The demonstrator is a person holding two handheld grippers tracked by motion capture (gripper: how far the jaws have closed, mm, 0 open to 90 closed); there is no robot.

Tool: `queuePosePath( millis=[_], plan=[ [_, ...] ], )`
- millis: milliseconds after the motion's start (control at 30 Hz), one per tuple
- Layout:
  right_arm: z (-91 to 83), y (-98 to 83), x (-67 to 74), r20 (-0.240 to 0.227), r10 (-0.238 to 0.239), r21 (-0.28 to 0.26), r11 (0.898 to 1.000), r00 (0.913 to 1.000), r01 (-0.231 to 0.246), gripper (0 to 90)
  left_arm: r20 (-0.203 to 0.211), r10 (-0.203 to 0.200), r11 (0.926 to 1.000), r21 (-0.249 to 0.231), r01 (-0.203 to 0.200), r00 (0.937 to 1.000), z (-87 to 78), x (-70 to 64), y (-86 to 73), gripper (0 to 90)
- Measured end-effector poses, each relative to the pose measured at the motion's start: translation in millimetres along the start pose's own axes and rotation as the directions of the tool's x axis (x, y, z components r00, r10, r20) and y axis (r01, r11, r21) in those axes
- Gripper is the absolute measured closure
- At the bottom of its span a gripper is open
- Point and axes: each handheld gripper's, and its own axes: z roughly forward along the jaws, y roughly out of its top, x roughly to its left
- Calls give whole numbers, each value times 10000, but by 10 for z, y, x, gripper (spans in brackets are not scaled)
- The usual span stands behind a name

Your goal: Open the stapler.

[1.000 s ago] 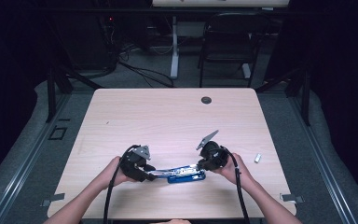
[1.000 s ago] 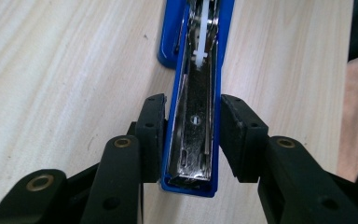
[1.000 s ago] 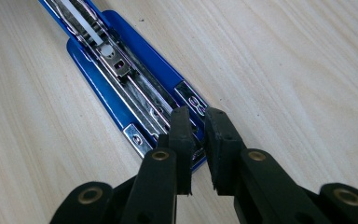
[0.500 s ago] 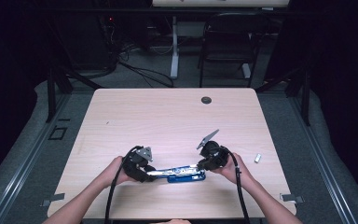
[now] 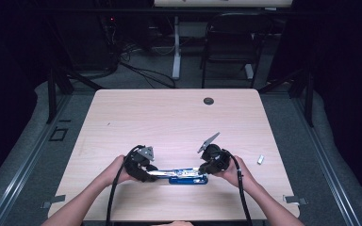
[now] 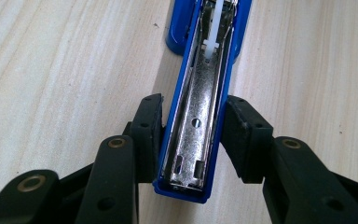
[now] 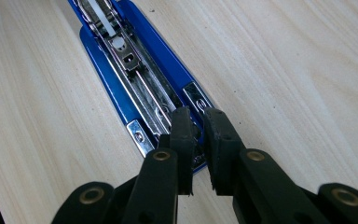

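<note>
I have the blue stapler (image 5: 181, 176) lying on the table (image 5: 169, 122) near my edge, swung fully open into one long line, and I work at it from both ends. My left gripper (image 6: 193, 135) straddles one end: its jaws stand part open on either side of the blue arm, the left pad close against the blue wall, the right pad just off it, so I read this as a loose bracket rather than a firm squeeze. Inside that arm the bare metal magazine (image 6: 196, 135) shows, with a white pusher (image 6: 213, 42) farther up; I see no row of staples in it from here. My right gripper (image 7: 196, 135) is at the other end, its jaws nearly closed, tips down on the metal part by the hinge; whether they pinch a tab there or merely press on it I cannot tell. A small pale piece (image 5: 260, 160) lies apart on the table by my right hand, possibly staples, too small to be sure. So, as I judge it: opening is done and the stapler is steadied; loading the magazine and folding it shut seem left.
</note>
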Motion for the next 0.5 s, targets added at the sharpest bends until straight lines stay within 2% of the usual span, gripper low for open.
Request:
queuePosePath(
  millis=[67, 200, 267, 467, 500],
  plan=[
    [-2, 1, 4, 44, 0, -154, 9999, 10000, 0, 800, 45, -17, 10000, -23, 17, 10000, 6, 0, -3, 596],
    [-27, 11, 8, 262, -231, -121, 9997, 9994, 235, 742, -53, 45, 10000, 26, -45, 10000, 3, -5, -1, 596],
    [-55, 4, -16, 60, -110, -284, 9995, 9999, 111, 632, -64, 75, 10000, 38, -75, 10000, 3, -3, -2, 596],
    [-128, -21, -49, 304, 335, -437, 9985, 9990, -322, 379, -70, 81, 10000, 30, -81, 9999, 5, -5, -2, 596],
    [-156, -24, -70, 275, 272, -387, 9989, 9993, -261, 335, -71, 85, 10000, 24, -85, 9999, 5, -6, -2, 596]
  ],
)
